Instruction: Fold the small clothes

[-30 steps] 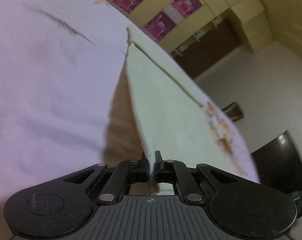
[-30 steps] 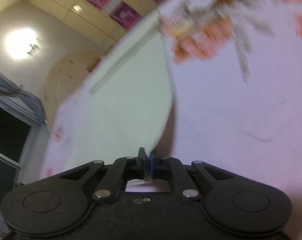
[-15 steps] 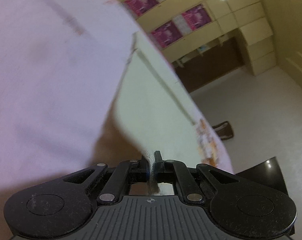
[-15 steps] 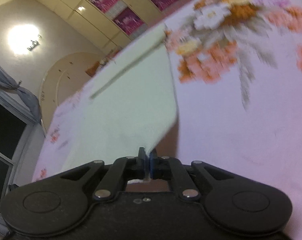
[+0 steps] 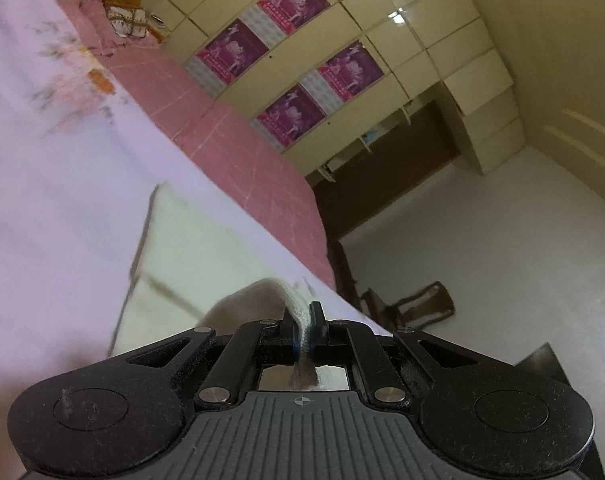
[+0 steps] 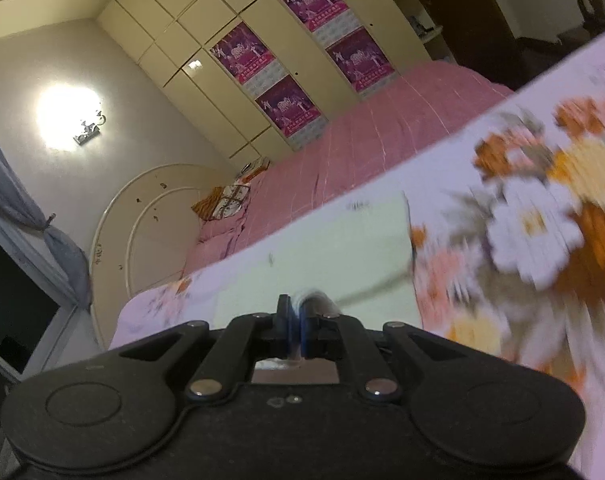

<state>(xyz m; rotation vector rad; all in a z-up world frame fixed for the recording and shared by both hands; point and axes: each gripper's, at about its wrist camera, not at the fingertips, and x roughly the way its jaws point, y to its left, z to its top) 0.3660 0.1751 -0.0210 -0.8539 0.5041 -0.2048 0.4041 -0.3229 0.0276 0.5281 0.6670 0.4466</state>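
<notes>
A pale cream cloth (image 5: 198,264) lies spread on a floral lilac sheet (image 5: 54,208). My left gripper (image 5: 302,320) is shut on a near corner of the cloth, whose edge curls up and runs back between the jaws. In the right wrist view the same cream cloth (image 6: 322,256) stretches ahead on the floral sheet (image 6: 542,220). My right gripper (image 6: 298,316) is shut on its near edge, with a thin fold of fabric pinched between the blue pads. The part of the cloth under both grippers is hidden.
A pink bedspread (image 6: 374,136) lies beyond the sheet, with patterned pillows (image 6: 226,200) by a curved white headboard (image 6: 142,208). Cream cupboards with purple posters (image 5: 286,80) line the far wall. A dark chair (image 5: 414,304) stands on the pale floor to the right.
Both grippers have lifted and carried the cloth's near edge forward toward its far edge. Much less of the cloth stretches ahead now, and the pink bed and cupboards have come into view.
</notes>
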